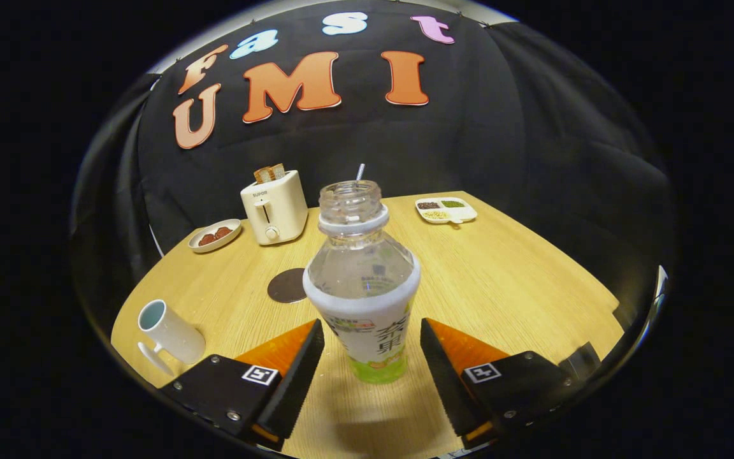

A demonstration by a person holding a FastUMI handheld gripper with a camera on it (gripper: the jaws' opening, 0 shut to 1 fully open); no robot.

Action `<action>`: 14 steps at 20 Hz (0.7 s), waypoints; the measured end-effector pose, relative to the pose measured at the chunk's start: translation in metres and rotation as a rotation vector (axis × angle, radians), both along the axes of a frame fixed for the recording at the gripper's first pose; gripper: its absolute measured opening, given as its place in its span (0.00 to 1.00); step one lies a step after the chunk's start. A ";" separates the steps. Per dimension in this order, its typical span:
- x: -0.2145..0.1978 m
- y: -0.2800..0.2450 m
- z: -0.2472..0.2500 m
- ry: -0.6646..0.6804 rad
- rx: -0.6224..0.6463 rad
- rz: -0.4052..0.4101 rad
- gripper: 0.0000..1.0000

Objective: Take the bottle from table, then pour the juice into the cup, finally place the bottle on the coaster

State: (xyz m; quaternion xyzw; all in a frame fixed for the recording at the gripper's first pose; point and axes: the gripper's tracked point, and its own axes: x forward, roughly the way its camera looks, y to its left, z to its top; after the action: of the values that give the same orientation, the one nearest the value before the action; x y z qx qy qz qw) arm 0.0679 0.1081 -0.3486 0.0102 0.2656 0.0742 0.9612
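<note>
A clear plastic bottle point(362, 280) with no cap and a white label stands upright on the wooden table point(520, 280), between my two fingers. My gripper point(372, 344) is open, with a small gap on each side of the bottle's lower body, so neither finger touches it. A dark round coaster point(287, 285) lies flat on the table just beyond the bottle, to its left. A white cup point(171, 332) with a teal inside stands near the table's edge, left of my left finger.
A cream toaster point(274, 207) with toast in it stands at the back, with a small plate of brown food point(215, 234) to its left. A divided white dish point(446, 210) sits at the back right. The black cloth wall closes the booth behind.
</note>
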 end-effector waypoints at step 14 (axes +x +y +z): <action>-0.009 0.038 0.053 -0.003 -0.140 0.020 0.57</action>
State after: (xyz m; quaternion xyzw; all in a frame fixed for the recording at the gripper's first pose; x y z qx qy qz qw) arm 0.0594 0.1460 -0.2952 -0.0598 0.2686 0.0651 0.9592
